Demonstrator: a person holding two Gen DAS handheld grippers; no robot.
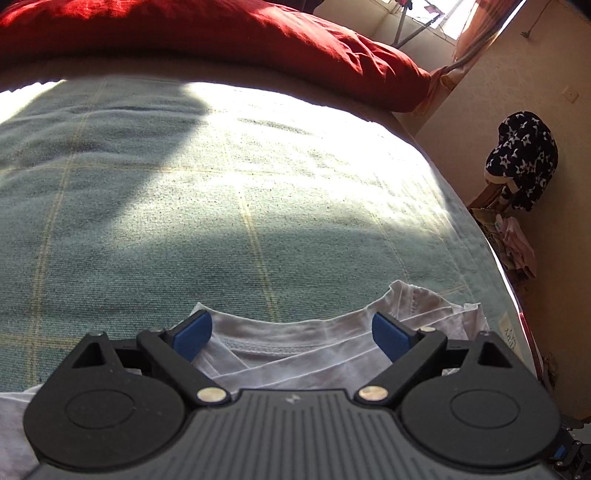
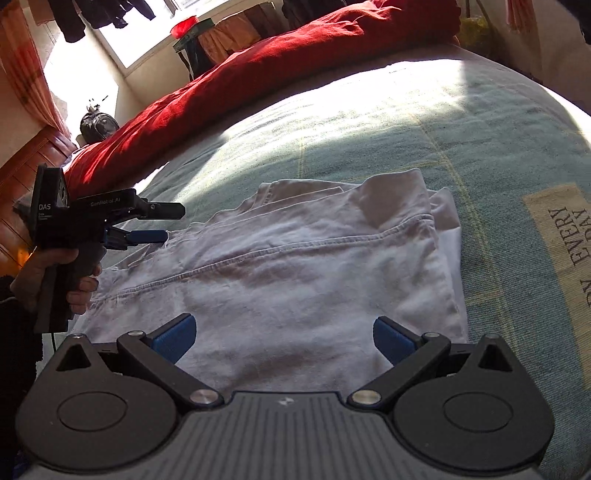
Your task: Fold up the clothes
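So the white t-shirt (image 2: 280, 266) is lying partly folded on the green checked blanket (image 2: 388, 122), taking up the middle of the right wrist view. One stitched hem runs diagonally across it from lower left toward upper right, and there's a second layer of white fabric poking out along its right edge. A beige label with "EVERY DAY" printed on it (image 2: 569, 240) sits on the blanket at the right of the frame, just beside the shirt but not touching it.

The right gripper (image 2: 284, 338) is at the bottom of that view, blue pads spread wide apart with nothing between them, hovering over the near part of the shirt. I honestly can't tell if the fingertips touch the cloth or sit just above it.

The left gripper (image 2: 162, 223) shows up at the left edge of the same view, held by a hand (image 2: 79, 275) wrapped around its grip. Its fingers are parted and empty, with the tips over the shirt's left edge. In its own camera, the left gripper (image 1: 291, 334) has both blue pads wide apart, framing the shirt's neckline (image 1: 295, 326) at the bottom centre.

A red duvet (image 1: 207, 33) is bunched along the top of the bed in both views. Over at the right of the left wrist view there's a dark star-patterned garment (image 1: 524, 158) draped over something by the wall.
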